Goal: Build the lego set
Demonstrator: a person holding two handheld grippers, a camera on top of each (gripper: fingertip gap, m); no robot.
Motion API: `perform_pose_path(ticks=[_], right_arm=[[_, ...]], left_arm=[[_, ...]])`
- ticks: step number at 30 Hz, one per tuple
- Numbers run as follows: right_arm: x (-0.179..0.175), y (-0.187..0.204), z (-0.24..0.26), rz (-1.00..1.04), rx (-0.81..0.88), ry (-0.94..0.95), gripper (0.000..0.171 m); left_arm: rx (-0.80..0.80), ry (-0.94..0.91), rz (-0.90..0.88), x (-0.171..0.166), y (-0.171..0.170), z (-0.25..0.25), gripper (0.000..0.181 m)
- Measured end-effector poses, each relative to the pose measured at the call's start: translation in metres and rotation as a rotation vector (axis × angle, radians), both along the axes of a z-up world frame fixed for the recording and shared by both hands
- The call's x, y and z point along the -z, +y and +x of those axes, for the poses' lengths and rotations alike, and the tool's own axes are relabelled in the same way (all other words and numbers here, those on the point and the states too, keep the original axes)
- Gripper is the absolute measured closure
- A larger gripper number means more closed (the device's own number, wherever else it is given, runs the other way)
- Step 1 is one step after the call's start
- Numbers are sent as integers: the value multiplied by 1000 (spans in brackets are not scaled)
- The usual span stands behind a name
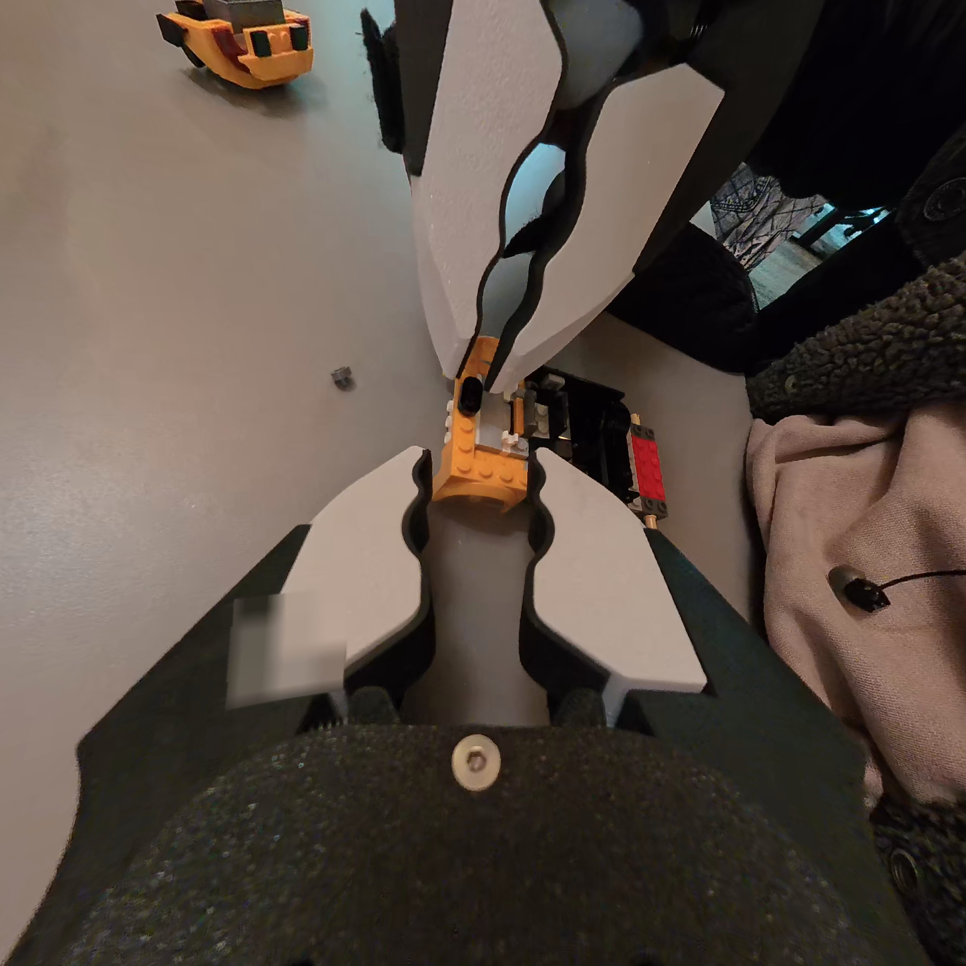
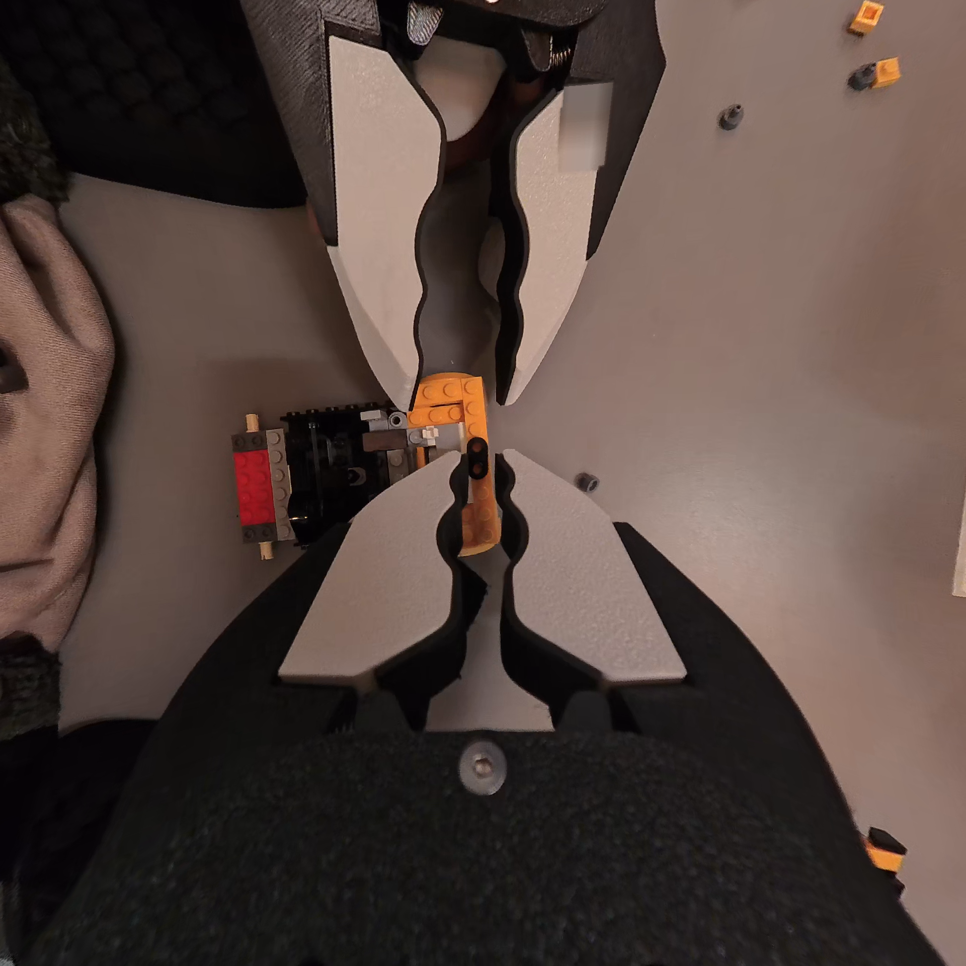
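The lego model (image 1: 590, 434) lies on the grey table, with an orange front, a black middle and a red brick end (image 2: 253, 486) with tan axle pins. My left gripper (image 1: 481, 460) is shut on the model's orange front (image 1: 483, 478); in the right wrist view it (image 2: 457, 402) reaches in from the top. My right gripper (image 2: 481, 455) is shut on a small black two-hole piece (image 2: 478, 457) and holds it at the orange side wall (image 2: 481, 517) of the model. In the left wrist view it (image 1: 475, 381) comes down from above with the black piece (image 1: 469, 397) at its tips.
A second orange sub-assembly (image 1: 235, 47) stands far off. Loose small parts lie on the table: grey studs (image 1: 342, 377) (image 2: 732, 115) (image 2: 585, 481), orange bits (image 2: 867, 18) (image 2: 883, 73) (image 2: 883, 852). A person's beige garment (image 2: 47, 418) is at the table edge beside the model. Only a small space, under 4 cm, lies between the two pairs of fingers.
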State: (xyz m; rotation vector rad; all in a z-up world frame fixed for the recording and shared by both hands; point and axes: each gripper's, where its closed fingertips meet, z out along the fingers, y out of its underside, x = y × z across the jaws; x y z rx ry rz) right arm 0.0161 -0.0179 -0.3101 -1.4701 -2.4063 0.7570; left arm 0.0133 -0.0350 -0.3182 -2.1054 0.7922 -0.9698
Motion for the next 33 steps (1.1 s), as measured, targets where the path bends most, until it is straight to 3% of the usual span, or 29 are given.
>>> perform_pose_path(ticks=[10,33], right_arm=[[-27,13,6,-32,30,110,162],[3,-5,-1,83,-116,-4,168]], left_arm=[[1,2,1,0,0,0,148],[9,16,-13,3,-2,0,153]])
